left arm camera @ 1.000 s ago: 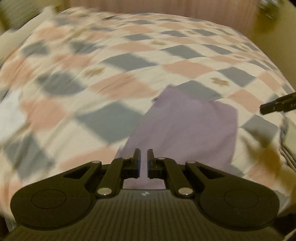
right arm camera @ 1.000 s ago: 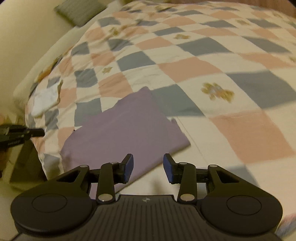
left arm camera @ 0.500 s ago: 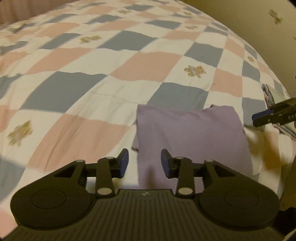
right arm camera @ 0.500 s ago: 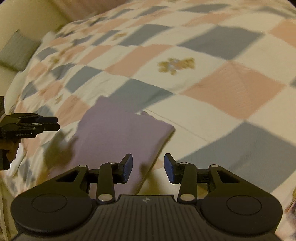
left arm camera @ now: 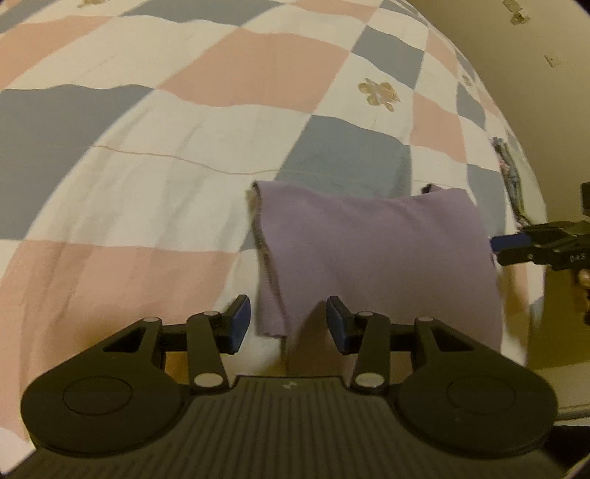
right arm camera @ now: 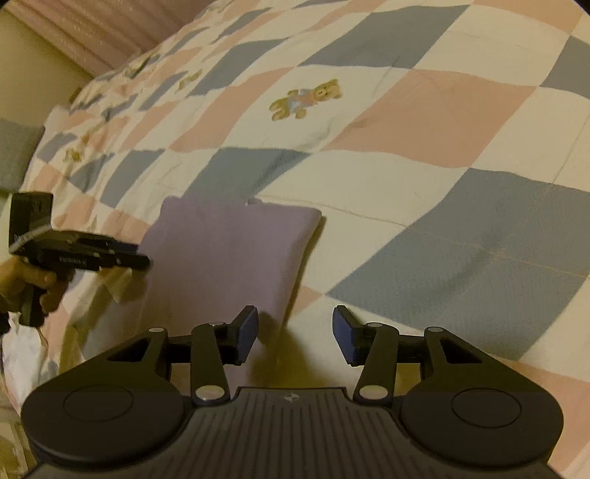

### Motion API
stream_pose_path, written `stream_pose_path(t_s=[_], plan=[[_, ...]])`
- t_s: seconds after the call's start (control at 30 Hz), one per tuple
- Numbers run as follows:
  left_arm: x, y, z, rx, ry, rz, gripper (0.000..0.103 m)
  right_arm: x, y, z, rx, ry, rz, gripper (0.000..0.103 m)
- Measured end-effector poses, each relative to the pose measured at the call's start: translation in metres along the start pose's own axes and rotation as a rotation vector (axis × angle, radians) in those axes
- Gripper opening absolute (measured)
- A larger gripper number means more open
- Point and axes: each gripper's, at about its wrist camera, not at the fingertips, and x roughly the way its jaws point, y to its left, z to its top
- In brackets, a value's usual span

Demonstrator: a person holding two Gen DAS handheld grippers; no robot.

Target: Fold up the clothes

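Note:
A folded lilac garment [left arm camera: 372, 254] lies flat on the checked quilt near the bed's edge, also seen as a garment [right arm camera: 221, 258] in the right wrist view. My left gripper [left arm camera: 289, 326] is open, its fingers straddling the garment's near left corner just above the cloth. My right gripper [right arm camera: 295, 333] is open at the garment's near right corner, empty. Each gripper shows in the other's view: the right gripper [left arm camera: 516, 245] at the garment's right edge, the left gripper [right arm camera: 110, 258] at its left edge, held by a hand [right arm camera: 33, 283].
The quilt [left arm camera: 184, 147] of pink, grey and white squares with teddy bear prints [right arm camera: 306, 97] covers the bed. A patterned cloth [left arm camera: 510, 173] lies near the bed's right edge. A grey pillow [right arm camera: 14, 151] sits at far left. A curtain [right arm camera: 92, 25] hangs behind.
My left gripper opened from shut and swung round to the garment's near left corner. Both grippers came lower and closer to the garment.

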Motion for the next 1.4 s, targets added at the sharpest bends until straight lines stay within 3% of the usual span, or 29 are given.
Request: stream_pose_path(t_s=[0.23, 0.37, 0.6, 0.63, 0.73, 0.77, 0.83, 0.97, 1.17, 1.4], plan=[[0.009, 0.001, 0.008, 0.004, 0.015, -0.046, 0.038, 0.017, -0.008, 0.009, 0.048, -0.037, 0.082, 0.050], [0.010, 0.003, 0.006, -0.007, 0.006, -0.066, 0.023, 0.027, -0.013, 0.015, 0.076, -0.056, 0.133, 0.050], [0.012, 0.006, -0.001, -0.038, -0.035, -0.075, 0.011, 0.045, -0.020, 0.019, 0.138, -0.066, 0.228, 0.052], [0.012, 0.006, -0.001, -0.041, -0.040, -0.074, 0.009, 0.046, -0.021, 0.020, 0.158, -0.067, 0.236, 0.048], [0.005, 0.001, -0.004, -0.049, -0.072, -0.063, 0.004, 0.045, -0.026, 0.022, 0.210, -0.063, 0.252, 0.014], [0.003, -0.001, -0.005, -0.051, -0.083, -0.059, 0.002, 0.043, -0.027, 0.023, 0.221, -0.061, 0.258, 0.007], [-0.002, -0.005, -0.007, -0.055, -0.106, -0.050, 0.002, 0.032, -0.020, 0.026, 0.202, -0.064, 0.269, 0.006], [-0.038, -0.027, -0.012, -0.021, -0.213, -0.045, 0.002, -0.005, 0.004, 0.037, 0.107, -0.106, 0.307, 0.005], [-0.126, -0.073, -0.003, 0.015, -0.452, -0.050, 0.002, -0.091, 0.034, 0.069, -0.041, -0.261, 0.343, 0.005], [-0.217, -0.153, 0.005, 0.131, -0.723, -0.037, 0.002, -0.205, 0.079, 0.086, -0.371, -0.469, 0.325, 0.005]])
